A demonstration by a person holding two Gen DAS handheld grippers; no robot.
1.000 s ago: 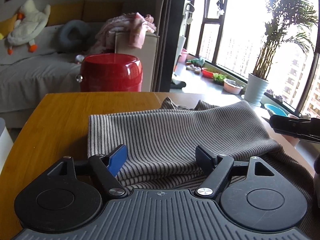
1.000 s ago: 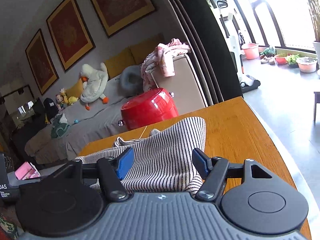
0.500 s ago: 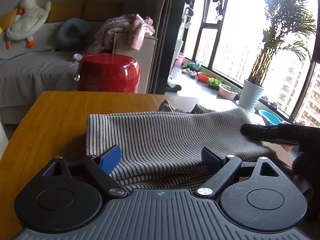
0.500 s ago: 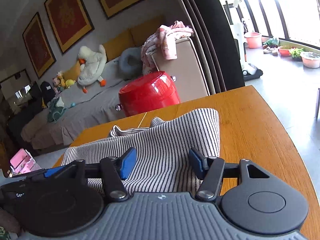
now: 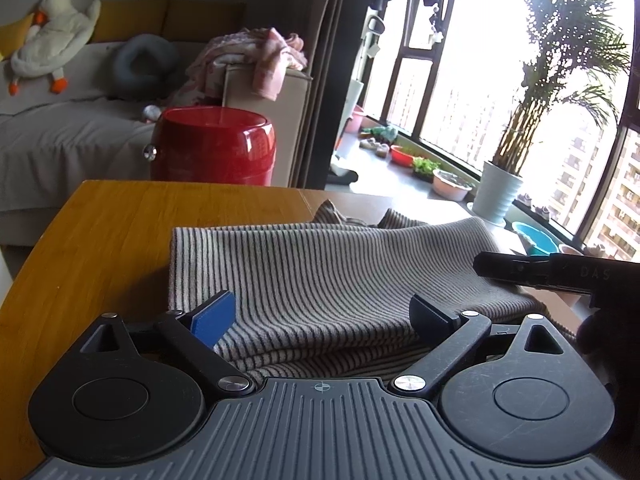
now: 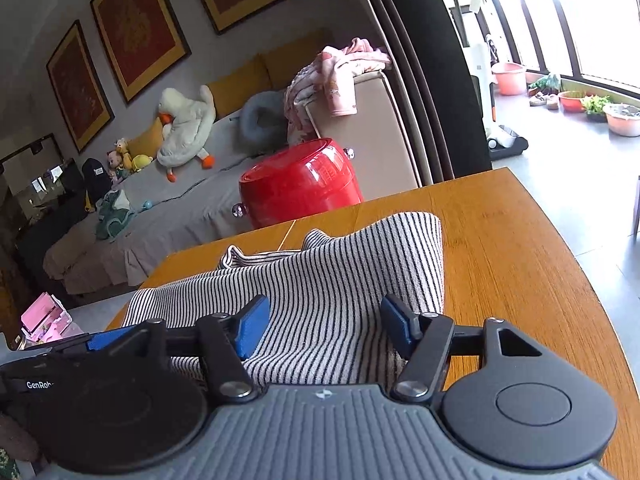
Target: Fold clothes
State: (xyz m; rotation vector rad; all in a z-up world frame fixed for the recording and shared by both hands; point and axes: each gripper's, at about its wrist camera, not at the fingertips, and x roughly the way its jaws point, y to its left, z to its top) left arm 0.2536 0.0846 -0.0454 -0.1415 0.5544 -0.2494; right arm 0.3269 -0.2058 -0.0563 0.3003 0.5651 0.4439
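Observation:
A grey striped garment (image 5: 320, 264) lies folded over on the wooden table (image 5: 100, 240), its near edge in layers under my left gripper (image 5: 320, 308). That gripper's jaws are opening wide, with cloth below and between them and neither pad pressing on it. The right gripper's finger (image 5: 500, 270) reaches in over the garment's right end. In the right wrist view the garment (image 6: 340, 264) runs between the jaws of my right gripper (image 6: 325, 316), which are opening a little without pinching it. The left gripper's blue finger (image 6: 108, 338) shows at lower left.
Behind the table stands a red stool (image 5: 212, 148), then a grey sofa with pink clothes (image 5: 256, 60) over its arm. A potted palm (image 5: 496, 196) and bowls sit by the window on the right. Bare table top (image 6: 520, 260) lies right of the garment.
The left jaws have spread wider over the cloth. In the left wrist view the right gripper has come further in from the right over the garment's end.

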